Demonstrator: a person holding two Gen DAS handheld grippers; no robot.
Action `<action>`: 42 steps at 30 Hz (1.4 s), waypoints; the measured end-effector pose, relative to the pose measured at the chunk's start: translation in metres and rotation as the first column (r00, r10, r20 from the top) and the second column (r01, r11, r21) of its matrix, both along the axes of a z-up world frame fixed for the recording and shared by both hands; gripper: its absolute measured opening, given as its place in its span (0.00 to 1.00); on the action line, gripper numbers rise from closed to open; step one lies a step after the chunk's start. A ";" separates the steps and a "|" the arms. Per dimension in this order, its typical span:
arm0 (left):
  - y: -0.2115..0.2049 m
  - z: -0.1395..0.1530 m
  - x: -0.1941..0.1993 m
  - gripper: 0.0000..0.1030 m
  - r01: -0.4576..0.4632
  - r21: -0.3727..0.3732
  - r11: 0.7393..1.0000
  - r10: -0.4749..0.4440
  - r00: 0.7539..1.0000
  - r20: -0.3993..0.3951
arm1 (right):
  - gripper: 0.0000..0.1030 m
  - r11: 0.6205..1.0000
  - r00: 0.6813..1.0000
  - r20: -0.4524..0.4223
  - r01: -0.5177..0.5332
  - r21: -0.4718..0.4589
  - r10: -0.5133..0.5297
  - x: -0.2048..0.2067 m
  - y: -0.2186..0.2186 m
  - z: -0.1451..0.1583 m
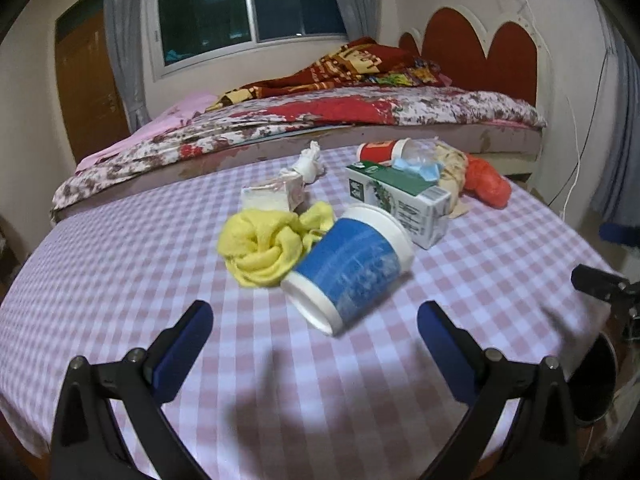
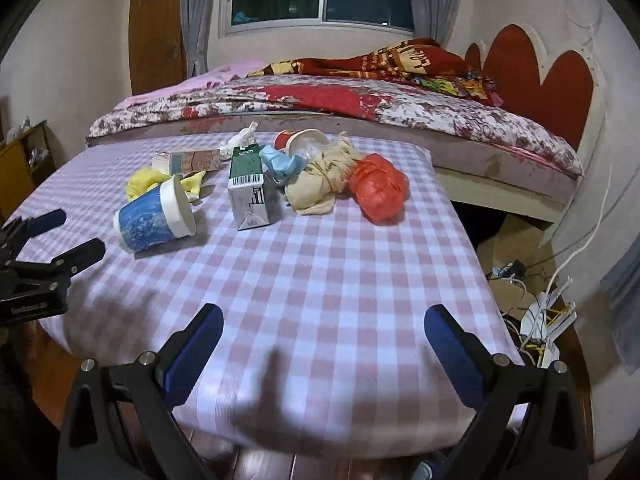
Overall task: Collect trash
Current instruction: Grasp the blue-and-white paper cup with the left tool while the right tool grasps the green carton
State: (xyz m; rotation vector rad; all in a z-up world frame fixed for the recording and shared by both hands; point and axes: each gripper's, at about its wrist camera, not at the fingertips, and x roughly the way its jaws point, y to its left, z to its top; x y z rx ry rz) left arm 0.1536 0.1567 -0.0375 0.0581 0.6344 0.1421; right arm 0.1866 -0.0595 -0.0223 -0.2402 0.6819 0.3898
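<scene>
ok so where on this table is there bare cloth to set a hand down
Bare cloth runs along the near edge of the checked tablecloth, in front of the blue cup and green carton. The far half is crowded, from the yellow cloth to the orange bag.

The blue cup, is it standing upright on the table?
No, the blue cup lies on its side on the checked table, beside the yellow cloth.
</scene>
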 end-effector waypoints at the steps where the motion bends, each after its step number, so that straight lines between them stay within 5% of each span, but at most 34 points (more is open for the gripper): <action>1: 0.002 -0.002 0.007 0.99 0.011 0.002 1.000 -0.011 1.000 -0.006 | 0.99 1.000 1.000 -0.004 -0.004 -0.009 0.004 0.006 0.004 -0.001; 10: 0.007 -0.010 0.044 0.98 0.088 0.006 0.996 -0.087 0.994 -0.066 | 0.99 0.999 0.998 -0.052 -0.026 -0.044 0.024 0.040 0.024 -0.018; 13: 0.002 -0.013 0.051 0.92 0.135 0.003 0.991 -0.134 0.987 -0.088 | 0.99 0.998 0.998 -0.063 -0.027 -0.053 0.024 0.047 0.027 -0.024; 15: 0.000 -0.017 0.056 0.77 0.150 -0.020 0.988 -0.151 0.982 -0.115 | 0.99 0.998 0.997 -0.073 -0.025 -0.051 0.021 0.051 0.028 -0.026; 23: 0.014 -0.017 0.038 0.62 0.041 -0.167 0.985 -0.053 0.996 -0.072 | 0.99 0.999 0.995 -0.096 -0.039 -0.028 0.036 0.061 0.039 -0.030; 32: 0.017 -0.021 0.016 0.61 -0.135 -0.100 0.986 0.130 0.990 -0.054 | 0.99 0.994 0.988 -0.116 -0.099 0.035 0.103 0.076 0.071 -0.019; 38: 0.020 -0.024 0.030 0.68 -0.142 -0.090 0.986 0.135 0.988 -0.072 | 0.98 0.987 0.981 -0.119 -0.144 0.067 0.151 0.098 0.094 -0.017; 42: 0.022 -0.026 0.034 0.72 -0.130 -0.096 0.987 0.123 0.990 -0.071 | 0.76 0.983 0.973 -0.147 -0.170 0.069 0.178 0.116 0.112 -0.021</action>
